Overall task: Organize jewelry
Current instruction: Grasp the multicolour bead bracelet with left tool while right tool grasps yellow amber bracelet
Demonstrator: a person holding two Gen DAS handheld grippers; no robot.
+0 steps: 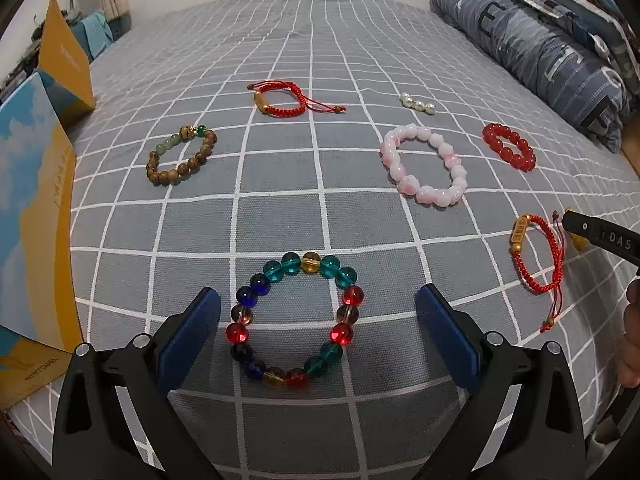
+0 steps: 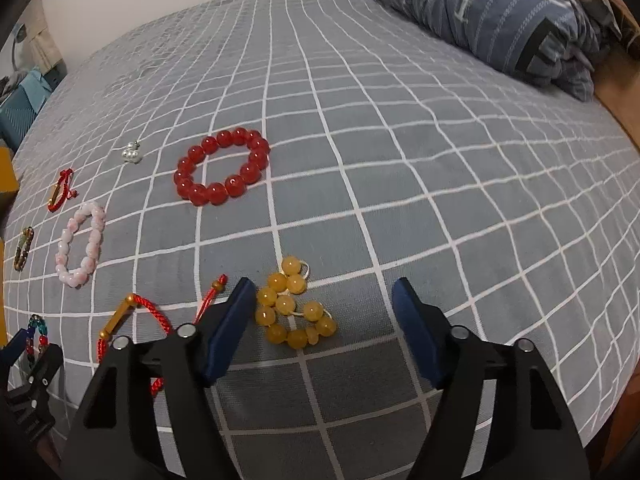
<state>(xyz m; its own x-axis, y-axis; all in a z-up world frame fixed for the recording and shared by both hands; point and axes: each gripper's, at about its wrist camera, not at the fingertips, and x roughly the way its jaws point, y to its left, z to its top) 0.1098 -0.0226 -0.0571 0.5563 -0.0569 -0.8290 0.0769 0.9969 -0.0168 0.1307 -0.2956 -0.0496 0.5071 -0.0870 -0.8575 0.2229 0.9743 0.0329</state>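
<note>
Several bracelets lie on a grey checked bed sheet [image 1: 280, 52]. My left gripper [image 1: 318, 304] is open, its blue pads on either side of a multicoloured glass-bead bracelet [image 1: 244, 334]. My right gripper [image 2: 324, 294] is open around a yellow bead bracelet [image 2: 296, 308] lying crumpled on the sheet. A red cord bracelet with a gold tube [image 1: 538, 256] lies left of the right gripper and shows in the right wrist view [image 2: 120, 320]. Further off lie a pink bead bracelet [image 1: 424, 164], a dark red bead bracelet [image 2: 222, 170], a wooden bead bracelet [image 1: 182, 156], another red cord bracelet [image 1: 284, 98] and a pearl piece [image 1: 416, 102].
A blue and yellow box [image 1: 32, 216] and a yellow box [image 1: 66, 68] stand at the left bed edge. A folded blue striped quilt [image 1: 532, 48] lies at the far right. The bed edge runs along the right in the right wrist view [image 2: 612, 360].
</note>
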